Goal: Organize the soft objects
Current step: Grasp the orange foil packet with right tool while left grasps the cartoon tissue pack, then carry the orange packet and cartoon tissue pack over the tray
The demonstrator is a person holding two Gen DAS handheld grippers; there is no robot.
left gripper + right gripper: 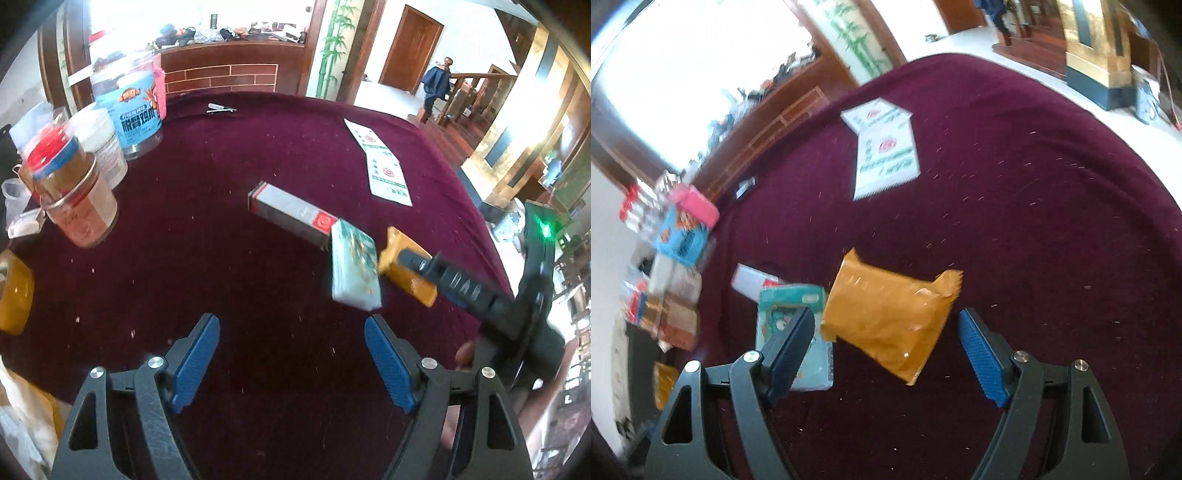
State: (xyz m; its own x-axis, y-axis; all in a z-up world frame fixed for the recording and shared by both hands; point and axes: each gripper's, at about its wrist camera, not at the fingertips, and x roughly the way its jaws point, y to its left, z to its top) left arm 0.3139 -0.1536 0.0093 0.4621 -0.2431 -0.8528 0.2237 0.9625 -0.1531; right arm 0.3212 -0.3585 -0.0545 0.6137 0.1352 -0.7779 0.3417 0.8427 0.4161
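Observation:
An orange soft packet (886, 319) lies on the dark red tablecloth (1034, 221), just ahead of my right gripper (886, 350), which is open and empty with the packet in front of its jaws. A teal tissue pack (792, 325) lies left of it, partly behind the left finger. In the left wrist view the tissue pack (354, 267) and the orange packet (406, 273) lie ahead to the right, with the right gripper's finger over the packet. My left gripper (291, 358) is open and empty above the cloth (221, 258).
A grey and red box (291, 212) lies by the tissue pack. White leaflets (384, 166) lie far right. Jars and a blue-labelled tub (129, 107) stand at the left edge. Another orange packet (14, 291) sits at far left. The table edge curves at the right.

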